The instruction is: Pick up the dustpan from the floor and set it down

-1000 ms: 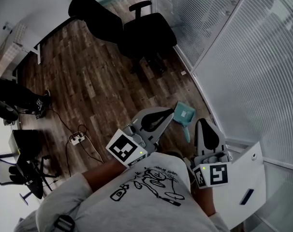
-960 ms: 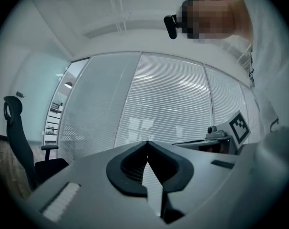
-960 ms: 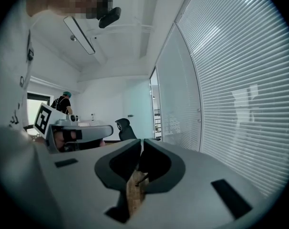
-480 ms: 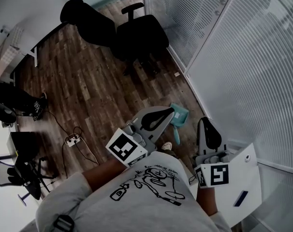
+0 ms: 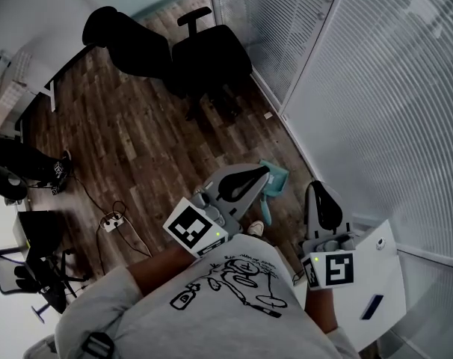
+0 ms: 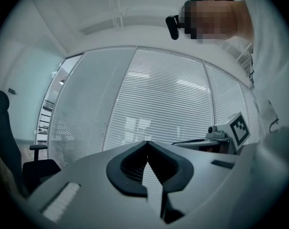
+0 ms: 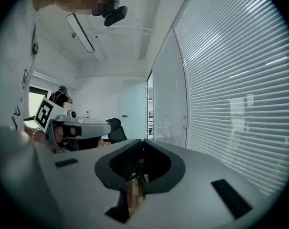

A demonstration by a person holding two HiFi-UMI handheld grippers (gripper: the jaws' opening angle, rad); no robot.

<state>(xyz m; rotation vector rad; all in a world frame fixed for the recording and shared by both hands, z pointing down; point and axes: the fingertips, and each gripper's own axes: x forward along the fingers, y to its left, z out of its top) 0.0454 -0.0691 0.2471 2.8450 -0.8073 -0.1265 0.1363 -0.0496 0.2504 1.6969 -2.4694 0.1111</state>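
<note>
A teal dustpan (image 5: pixel 277 176) lies on the wood floor close to the glass wall, its handle (image 5: pixel 265 209) pointing toward me. In the head view my left gripper (image 5: pixel 262 172) is held high over the floor, and its tip covers the pan's left edge. My right gripper (image 5: pixel 316 187) hangs to the right of the pan, near the wall. Both are shut with nothing between the fingers. In the left gripper view the left gripper (image 6: pixel 145 144) faces the blinds. The right gripper (image 7: pixel 142 144) looks along the wall in its own view. Neither gripper view shows the dustpan.
Two black office chairs (image 5: pixel 211 58) (image 5: pixel 122 32) stand further up the floor. A glass wall with blinds (image 5: pixel 376 88) runs along the right. A power strip with cable (image 5: pixel 111 221) lies at the left, and a white panel (image 5: pixel 376 275) is at the lower right.
I have walked forward with both grippers held as before. The chairs and dustpan have slid left in the head view, and the pan now sits partly behind the left gripper's tip.
</note>
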